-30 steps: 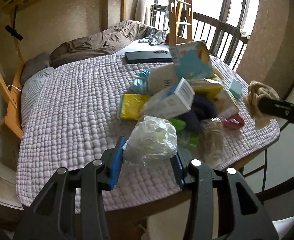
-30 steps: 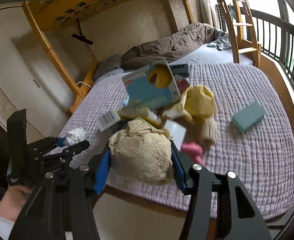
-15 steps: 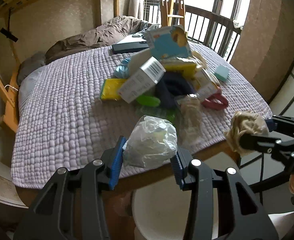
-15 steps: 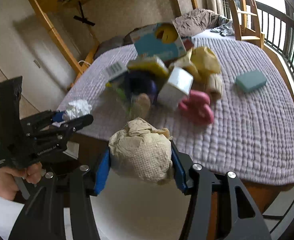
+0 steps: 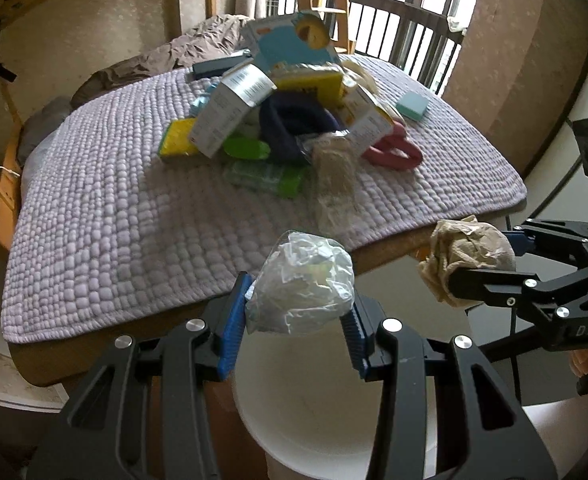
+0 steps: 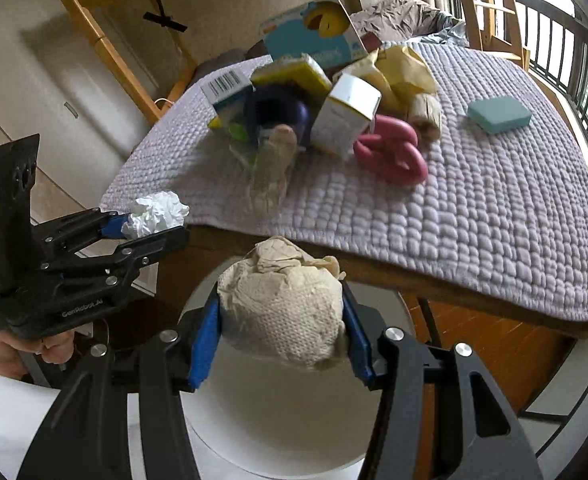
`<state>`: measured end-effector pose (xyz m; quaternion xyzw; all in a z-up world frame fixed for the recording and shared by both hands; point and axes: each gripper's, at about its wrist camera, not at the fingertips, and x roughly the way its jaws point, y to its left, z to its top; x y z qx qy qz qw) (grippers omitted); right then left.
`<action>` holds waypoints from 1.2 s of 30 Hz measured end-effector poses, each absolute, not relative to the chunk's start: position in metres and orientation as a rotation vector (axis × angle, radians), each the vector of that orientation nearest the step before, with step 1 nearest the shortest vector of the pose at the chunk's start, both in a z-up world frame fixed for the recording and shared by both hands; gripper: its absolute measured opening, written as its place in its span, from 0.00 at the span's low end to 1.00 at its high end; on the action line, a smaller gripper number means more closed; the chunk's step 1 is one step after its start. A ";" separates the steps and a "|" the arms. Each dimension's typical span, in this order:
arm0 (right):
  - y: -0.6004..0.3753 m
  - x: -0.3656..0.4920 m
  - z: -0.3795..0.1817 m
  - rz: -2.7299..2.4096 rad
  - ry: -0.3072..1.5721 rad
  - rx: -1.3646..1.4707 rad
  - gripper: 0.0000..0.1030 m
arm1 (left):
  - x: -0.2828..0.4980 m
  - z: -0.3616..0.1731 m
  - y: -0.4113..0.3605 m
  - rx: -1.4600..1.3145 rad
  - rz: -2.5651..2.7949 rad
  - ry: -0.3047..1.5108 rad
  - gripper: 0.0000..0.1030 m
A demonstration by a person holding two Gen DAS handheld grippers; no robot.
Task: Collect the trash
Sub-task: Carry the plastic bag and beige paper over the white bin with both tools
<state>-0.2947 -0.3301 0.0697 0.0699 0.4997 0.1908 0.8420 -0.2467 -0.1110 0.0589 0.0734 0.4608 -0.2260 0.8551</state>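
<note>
My left gripper (image 5: 294,312) is shut on a crumpled clear plastic wrapper (image 5: 300,284), held above a white bin (image 5: 318,420) that stands below the table's front edge. My right gripper (image 6: 281,328) is shut on a crumpled beige paper towel (image 6: 281,304), also above the white bin (image 6: 277,412). The right gripper shows in the left wrist view (image 5: 478,260) at the right with the beige towel (image 5: 470,244). The left gripper shows in the right wrist view (image 6: 153,224) at the left with the white wad (image 6: 155,214).
A table with a lilac quilted cover (image 5: 113,208) carries a heap of boxes (image 5: 229,112), a dark blue ring (image 5: 294,120), a pink looped thing (image 6: 390,152), green packets (image 5: 261,172) and a teal block (image 6: 498,114). A bed and railing stand behind.
Both grippers have drawn back from over the table and lowered past its front edge. They now hold their wads above the white bin.
</note>
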 end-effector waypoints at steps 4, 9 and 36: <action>-0.329 -0.302 0.060 0.405 1.069 0.141 0.52 | -0.252 0.053 -0.116 0.166 -0.491 0.986 0.44; -0.327 -0.310 0.047 0.405 1.084 0.130 0.52 | -0.257 0.043 -0.120 0.181 -0.504 1.011 0.44; -0.289 -0.323 -0.040 0.403 1.174 0.112 0.52 | -0.258 -0.019 -0.136 0.229 -0.495 1.140 0.44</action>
